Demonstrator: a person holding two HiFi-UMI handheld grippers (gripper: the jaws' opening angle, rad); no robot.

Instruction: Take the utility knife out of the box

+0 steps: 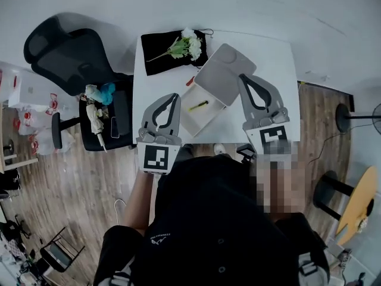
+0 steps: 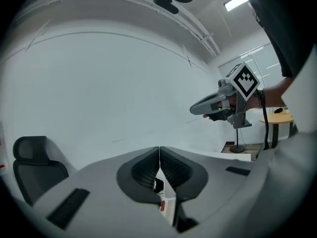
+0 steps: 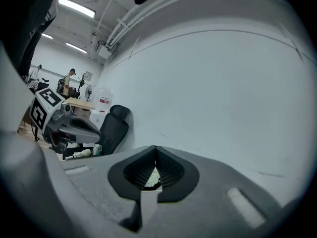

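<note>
Utility knife (image 1: 199,105) in box (image 1: 199,121); left hand-held gripper (image 1: 175,96), right hand-held gripper (image 1: 243,77) (closed).

The left gripper (image 1: 172,95) and right gripper (image 1: 243,76) are matt grey plastic, their inner pads (image 2: 144,171) black and finely ribbed. Under them the table (image 1: 274,52) is smooth matt white. Between them the box (image 1: 196,122) looks like pale card. Beyond the left gripper's tip lies soft black cloth (image 1: 161,52).

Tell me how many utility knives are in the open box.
1. The utility knife lies inside the box on the white table, down-left of the open lid. Anything under that lid would be hidden.
</note>
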